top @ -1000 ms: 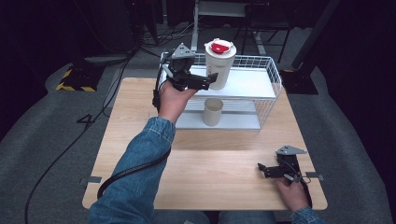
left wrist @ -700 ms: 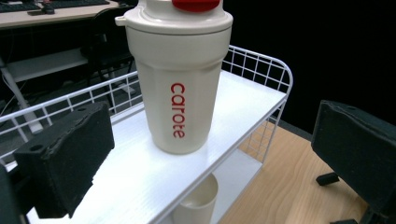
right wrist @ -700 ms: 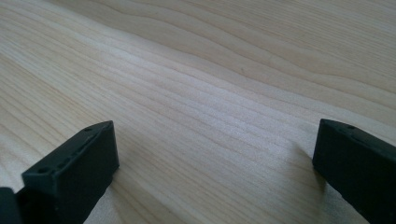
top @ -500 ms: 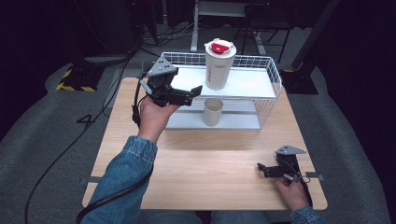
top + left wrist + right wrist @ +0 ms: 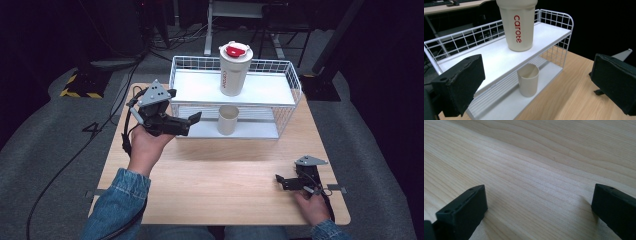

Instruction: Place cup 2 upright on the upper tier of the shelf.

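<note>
A tall cream tumbler [image 5: 235, 70] with a red lid stands on the top shelf of a white wire rack [image 5: 290, 80]. On the lower shelf sits a small beige cup [image 5: 228, 120]. My left gripper [image 5: 189, 123] is held in the air just left of the rack, open and empty, pointing at the cup. In the left gripper view the tumbler [image 5: 517, 25], marked "carote", and the cup [image 5: 527, 80] stand between the wide-apart jaws, some way ahead. My right gripper [image 5: 280, 183] rests low on the table at the front right, open, with bare wood [image 5: 539, 170] between its jaws.
The rack stands at the back middle of the wooden table [image 5: 225, 170]. A cable [image 5: 65, 170] trails from the left gripper over the table's left edge to the dark floor. A yellow-black striped plate [image 5: 80, 82] lies on the floor at the back left.
My left gripper has drawn back from beside the tumbler on the top shelf, moving left, down and toward the person. The right gripper has stayed put.
</note>
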`<state>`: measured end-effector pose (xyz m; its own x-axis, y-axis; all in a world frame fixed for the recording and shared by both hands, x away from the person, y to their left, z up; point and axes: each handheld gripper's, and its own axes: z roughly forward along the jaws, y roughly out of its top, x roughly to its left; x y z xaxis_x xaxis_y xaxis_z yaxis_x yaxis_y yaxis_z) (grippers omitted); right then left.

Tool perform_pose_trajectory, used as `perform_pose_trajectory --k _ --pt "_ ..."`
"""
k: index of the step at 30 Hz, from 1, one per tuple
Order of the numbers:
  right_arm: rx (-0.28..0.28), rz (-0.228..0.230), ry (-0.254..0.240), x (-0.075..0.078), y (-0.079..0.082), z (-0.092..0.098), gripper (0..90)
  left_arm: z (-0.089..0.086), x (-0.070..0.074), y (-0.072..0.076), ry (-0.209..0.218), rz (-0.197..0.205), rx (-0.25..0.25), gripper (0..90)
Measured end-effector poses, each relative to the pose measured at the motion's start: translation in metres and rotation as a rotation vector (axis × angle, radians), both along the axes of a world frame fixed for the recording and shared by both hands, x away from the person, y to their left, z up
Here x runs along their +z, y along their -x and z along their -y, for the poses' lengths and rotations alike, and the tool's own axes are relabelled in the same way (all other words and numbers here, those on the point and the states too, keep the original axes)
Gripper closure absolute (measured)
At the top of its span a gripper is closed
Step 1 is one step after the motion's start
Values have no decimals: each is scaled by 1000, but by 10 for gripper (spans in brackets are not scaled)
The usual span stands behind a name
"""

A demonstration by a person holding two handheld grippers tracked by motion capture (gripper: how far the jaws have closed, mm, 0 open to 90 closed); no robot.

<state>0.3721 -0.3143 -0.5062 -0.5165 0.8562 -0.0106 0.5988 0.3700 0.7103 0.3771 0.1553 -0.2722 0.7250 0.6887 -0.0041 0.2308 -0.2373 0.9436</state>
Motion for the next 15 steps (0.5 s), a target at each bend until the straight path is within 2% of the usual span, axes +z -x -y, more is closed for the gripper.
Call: perform_pose_trajectory --k 5,9,15 --pt "-1 -1 -1 0 0 0 3 -8 -10 10 -15 -8 7 0" --pt "-1 -1 -1 0 0 0 3 -17 -20 18 5 -19 15 0" --pt "-1 -1 -1 0 0 0 3 -29 -34 24 7 -33 35 0"
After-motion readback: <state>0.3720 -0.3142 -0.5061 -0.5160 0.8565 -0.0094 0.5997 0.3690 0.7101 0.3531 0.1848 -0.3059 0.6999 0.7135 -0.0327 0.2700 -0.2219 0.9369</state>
